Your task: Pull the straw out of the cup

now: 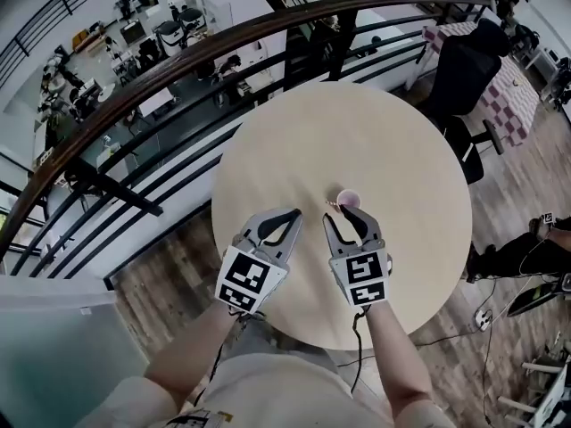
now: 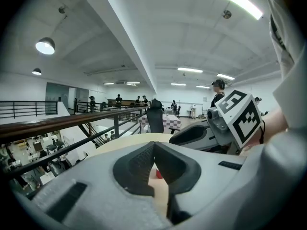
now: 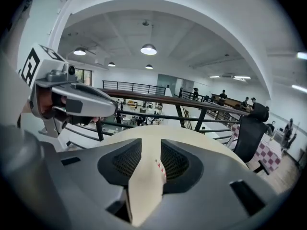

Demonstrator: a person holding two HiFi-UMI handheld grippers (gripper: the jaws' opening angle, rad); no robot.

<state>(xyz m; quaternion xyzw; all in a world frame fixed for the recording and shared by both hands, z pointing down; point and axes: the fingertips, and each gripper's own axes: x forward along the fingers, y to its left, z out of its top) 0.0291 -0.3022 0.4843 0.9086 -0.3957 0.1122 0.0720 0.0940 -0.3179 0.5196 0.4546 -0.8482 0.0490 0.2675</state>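
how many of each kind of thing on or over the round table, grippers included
cup: 1
straw: 1
grippers: 2, the left gripper and the right gripper
total: 4

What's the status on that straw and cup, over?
Left gripper shut, empty. Right gripper open, straw tip between its jaws, not gripped. Straw not yet out of cup. Nothing in the way.
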